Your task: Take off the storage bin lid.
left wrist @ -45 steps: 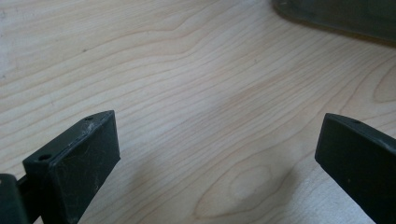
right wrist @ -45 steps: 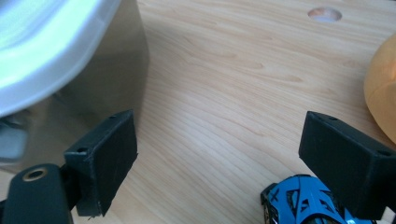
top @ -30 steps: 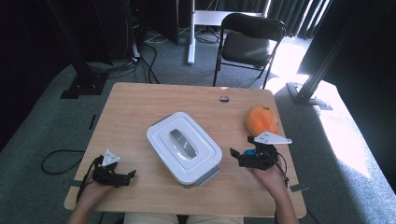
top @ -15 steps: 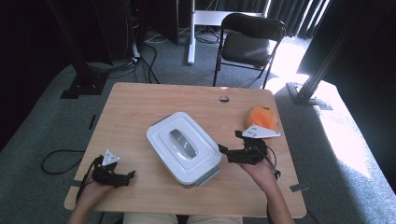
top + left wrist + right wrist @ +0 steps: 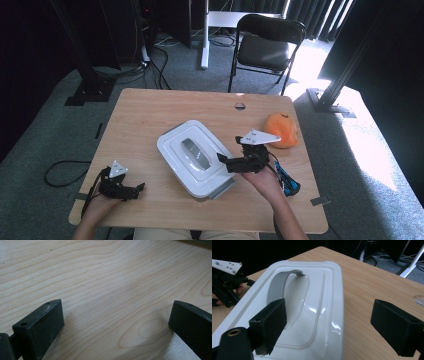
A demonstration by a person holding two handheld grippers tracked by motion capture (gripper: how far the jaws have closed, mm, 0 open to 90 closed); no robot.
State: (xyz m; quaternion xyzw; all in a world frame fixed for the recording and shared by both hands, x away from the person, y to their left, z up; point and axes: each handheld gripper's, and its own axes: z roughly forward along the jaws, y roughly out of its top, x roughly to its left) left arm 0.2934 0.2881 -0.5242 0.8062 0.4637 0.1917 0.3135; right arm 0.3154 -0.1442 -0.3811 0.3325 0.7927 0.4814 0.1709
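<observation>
Tongs first: the right gripper (image 5: pixel 226 161) hangs over the right-hand long edge of the white lidded box (image 5: pixel 192 157), its jaws spread wide and holding nothing. In the right gripper view one jaw stands above the lid beside the grey handle (image 5: pixel 277 286), while the other stands out past the box's rim over bare wood, so the rim runs up between them. Whether either jaw touches the lid cannot be told.

The box lies near the middle of the table (image 5: pixel 150 112), turned at a slant, with its grey handle lying flat in the lid's recess. The left gripper (image 5: pixel 134 190) lies low on the wood, well apart from the box, toward the near-left corner of the table as the high view shows it; its jaws are also spread with only wood grain between them.

An orange soft thing (image 5: pixel 281 130) sits beyond the right gripper, on the far side from the box, and a blue object (image 5: pixel 287 181) lies beside the person's right hand (image 5: pixel 265 177), away from the box.
</observation>
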